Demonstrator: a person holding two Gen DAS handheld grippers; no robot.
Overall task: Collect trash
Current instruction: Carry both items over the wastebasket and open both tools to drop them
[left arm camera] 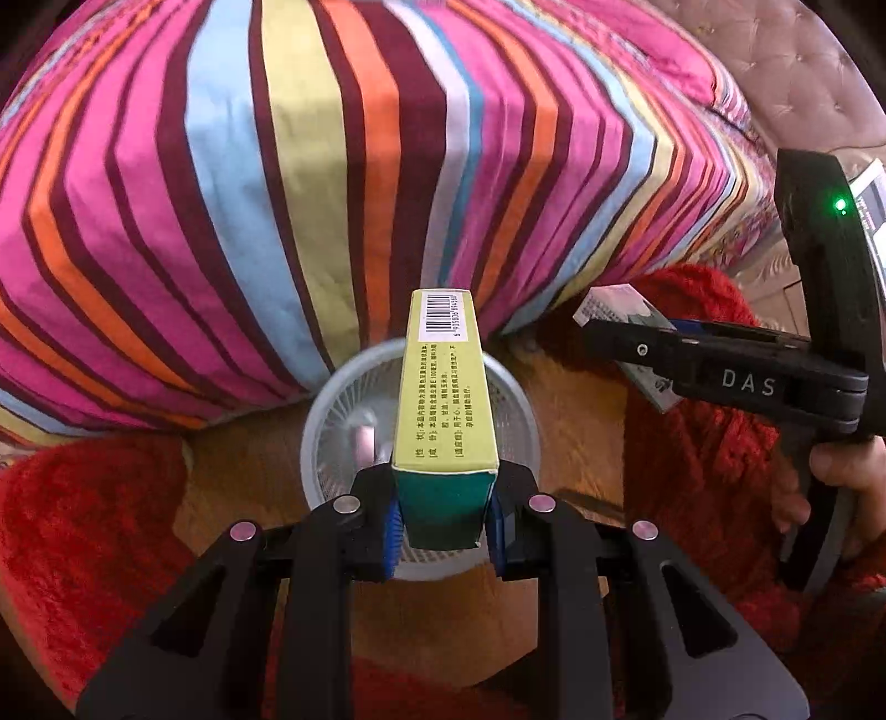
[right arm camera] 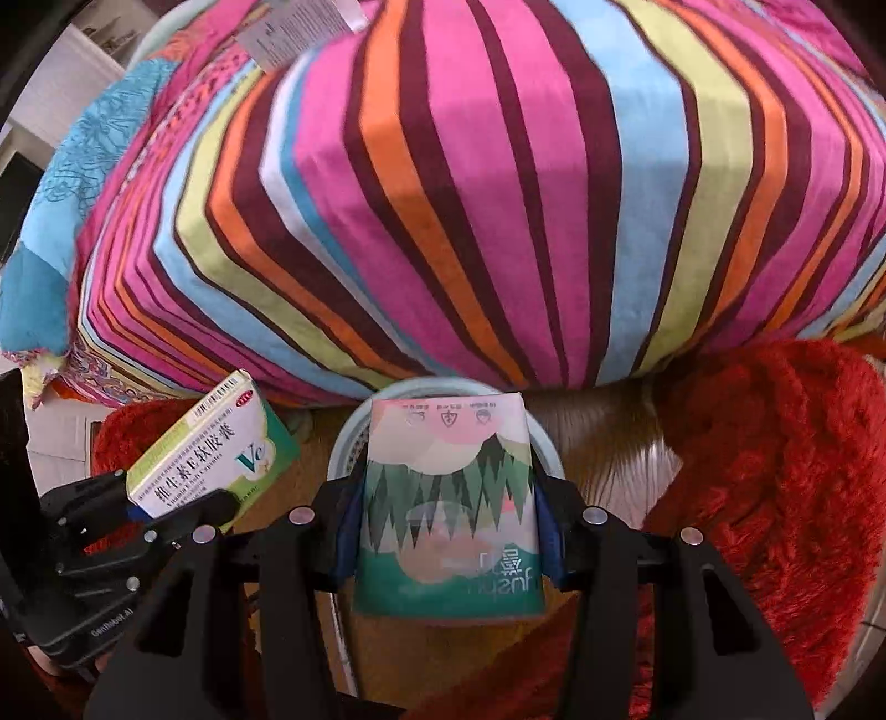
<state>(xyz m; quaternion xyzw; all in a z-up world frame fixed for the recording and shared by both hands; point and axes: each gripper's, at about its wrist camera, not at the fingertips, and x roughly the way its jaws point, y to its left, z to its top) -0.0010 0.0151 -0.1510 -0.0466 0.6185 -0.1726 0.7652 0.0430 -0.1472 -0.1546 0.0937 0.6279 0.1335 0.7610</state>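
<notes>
My left gripper (left arm camera: pixel 443 526) is shut on a yellow-green medicine box (left arm camera: pixel 443 387) and holds it above a pale blue slatted waste basket (left arm camera: pixel 332 432) on the floor. The same box (right arm camera: pixel 216 448) and left gripper (right arm camera: pixel 166 512) show at the left of the right wrist view. My right gripper (right arm camera: pixel 448 531) is shut on a green tissue pack with a forest print (right arm camera: pixel 448 498), held over the basket's rim (right arm camera: pixel 354 432). In the left wrist view the right gripper (left arm camera: pixel 620 338) holds that pack (left arm camera: pixel 626 310) to the right of the basket.
A bed with a striped cover (left arm camera: pixel 332 166) rises just behind the basket. Red shaggy rugs (left arm camera: pixel 83 526) (right arm camera: pixel 775 471) lie on the wooden floor on both sides. A printed leaflet (right arm camera: pixel 299 27) lies on top of the bed.
</notes>
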